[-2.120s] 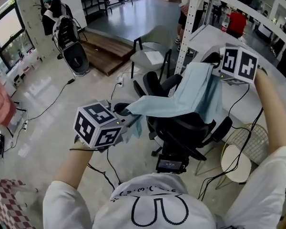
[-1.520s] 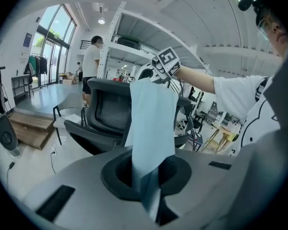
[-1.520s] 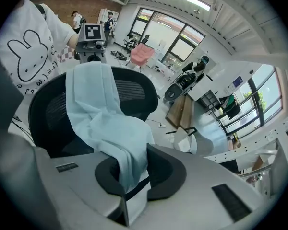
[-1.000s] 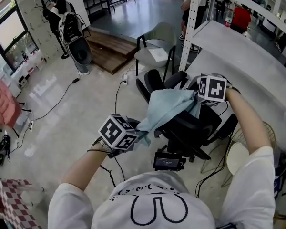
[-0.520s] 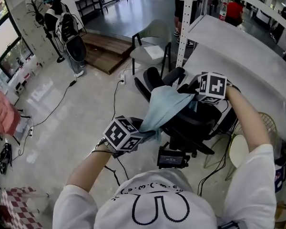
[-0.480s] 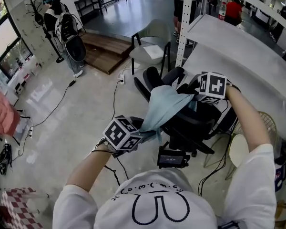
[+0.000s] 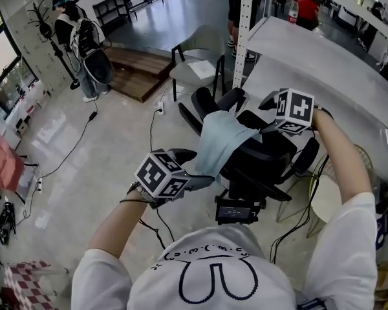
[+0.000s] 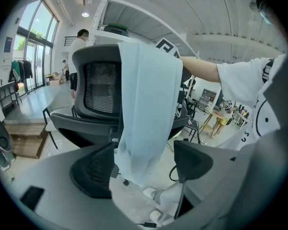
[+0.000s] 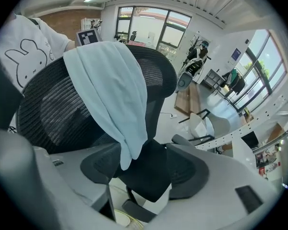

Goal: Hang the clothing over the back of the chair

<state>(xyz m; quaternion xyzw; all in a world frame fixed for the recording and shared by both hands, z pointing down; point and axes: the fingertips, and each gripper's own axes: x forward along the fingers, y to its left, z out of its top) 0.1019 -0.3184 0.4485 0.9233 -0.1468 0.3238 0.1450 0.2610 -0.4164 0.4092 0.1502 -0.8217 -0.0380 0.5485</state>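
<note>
Since the black chair [image 7: 266,163] already carries the pale blue clothing [image 7: 218,141] draped over the top of its back, one end hanging down each face, we judge the hanging done, with only drawing away from the chair left. Our left tool [image 7: 202,179], on one side of the chair back, is spreading its jaws; the hem hangs loose in the gap, pinched by neither pad. Our right tool [image 7: 267,127], across the chair back, spreads too, gripping nothing. We see no container in use near the chair.

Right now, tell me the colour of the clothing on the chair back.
Plain pale blue clothing, clearest in the right gripper view against the black mesh chair.
</note>
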